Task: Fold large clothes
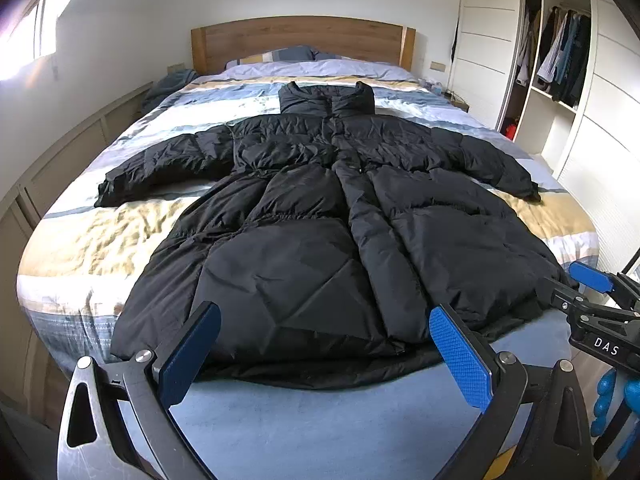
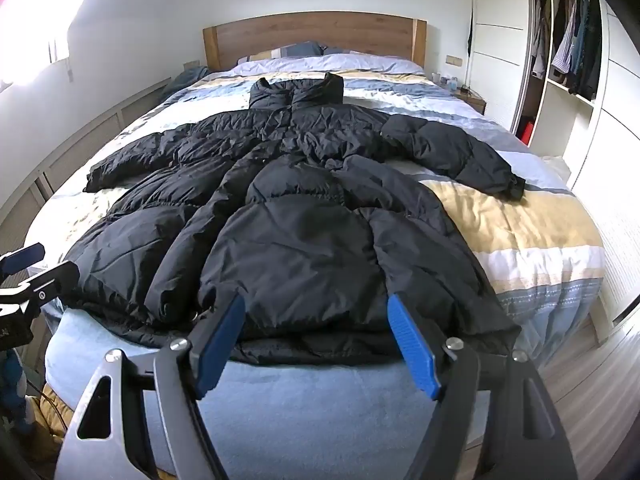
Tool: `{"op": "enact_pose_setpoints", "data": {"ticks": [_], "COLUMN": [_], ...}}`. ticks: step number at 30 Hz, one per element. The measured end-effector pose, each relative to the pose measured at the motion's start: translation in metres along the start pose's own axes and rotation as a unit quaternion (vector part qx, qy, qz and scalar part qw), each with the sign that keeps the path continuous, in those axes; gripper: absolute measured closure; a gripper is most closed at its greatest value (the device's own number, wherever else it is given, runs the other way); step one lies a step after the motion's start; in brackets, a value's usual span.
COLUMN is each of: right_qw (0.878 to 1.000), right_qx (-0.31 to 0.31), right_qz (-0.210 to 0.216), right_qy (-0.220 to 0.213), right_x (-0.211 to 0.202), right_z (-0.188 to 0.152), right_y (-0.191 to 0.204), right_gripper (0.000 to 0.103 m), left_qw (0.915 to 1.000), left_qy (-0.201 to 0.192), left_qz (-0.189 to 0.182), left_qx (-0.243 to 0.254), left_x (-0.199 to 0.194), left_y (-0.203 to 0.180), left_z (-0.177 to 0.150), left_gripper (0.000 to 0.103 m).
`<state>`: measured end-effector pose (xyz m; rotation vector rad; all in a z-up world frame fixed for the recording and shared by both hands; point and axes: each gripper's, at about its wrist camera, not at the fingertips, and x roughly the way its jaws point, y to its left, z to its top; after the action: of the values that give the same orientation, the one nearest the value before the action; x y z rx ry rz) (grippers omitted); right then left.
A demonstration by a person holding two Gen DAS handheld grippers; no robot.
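Puffiness is the main hazard: the black down coat (image 1: pixel 320 216) lies face up across the striped bed (image 1: pixel 100 248), collar toward the headboard (image 1: pixel 300 38) at 12 o'clock, hem toward both cameras at 6 o'clock, sleeves spread toward 9 and 3 o'clock. Such slick, air-filled fabric would probably slide out of a shallow pinch, and any fold may spring back open unless it is pressed flat.

Both claws stand wide and hold nothing. The left gripper (image 1: pixel 324 360) hangs just short of the hem, its blue pads (image 1: pixel 460 356) apart from the cloth. The right gripper (image 2: pixel 316 350) sits at the hem's right half, its tips near the edge; whether they touch it I cannot tell. A grip on the top layer alone would likely drag the front panel off the back and skew the fold. Uneven pulls by the two hands could twist the body.

Hidden: the coat's underside, the hem's lower layer in shadow, and the right cuff's (image 2: pixel 516 186) detail. The wardrobe (image 1: pixel 560 60) at 2 o'clock is cut off by the lens rim.
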<state>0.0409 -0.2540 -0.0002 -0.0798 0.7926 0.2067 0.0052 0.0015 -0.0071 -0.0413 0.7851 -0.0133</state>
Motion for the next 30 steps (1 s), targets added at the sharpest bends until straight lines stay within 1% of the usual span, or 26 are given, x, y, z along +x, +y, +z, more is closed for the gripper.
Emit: {"op": "enact_pose_setpoints", "data": {"ticks": [6,11,19,26,30], "right_qw": [1.0,1.0,1.0,1.0,1.0], "right_qx": [0.001,0.005,0.002,0.0,0.003], "right_qz": [-0.006,-0.004,-0.006,-0.005,-0.006], "right_qy": [-0.001,0.003,0.011,0.019,0.02], "right_x": [0.003,0.007,0.013,0.019,0.019], "right_z": [-0.001,-0.001,0.0,-0.001,-0.001], "right_y": [-0.001,-0.002,-0.003,-0.002,-0.002], "right_gripper": [0.03,0.03,0.029,0.029,0.029], "left_qw": [0.9999,1.0,1.0,0.9999,0.9999], "left_qy": [0.01,0.007,0.008,0.01,0.001], "left_qz": [-0.002,0.007,0.004,-0.006,-0.015], "left_qx": [-0.001,0.0,-0.001,-0.005,-0.002], "left_x": [0.004,0.005,0.008,0.01,0.007], "left_y": [0.001,0.001,0.001,0.003,0.002], "left_z": [-0.001,0.0,0.0,0.001,0.001], "left_gripper": [0.001,0.001,0.001,0.001,0.001]}}
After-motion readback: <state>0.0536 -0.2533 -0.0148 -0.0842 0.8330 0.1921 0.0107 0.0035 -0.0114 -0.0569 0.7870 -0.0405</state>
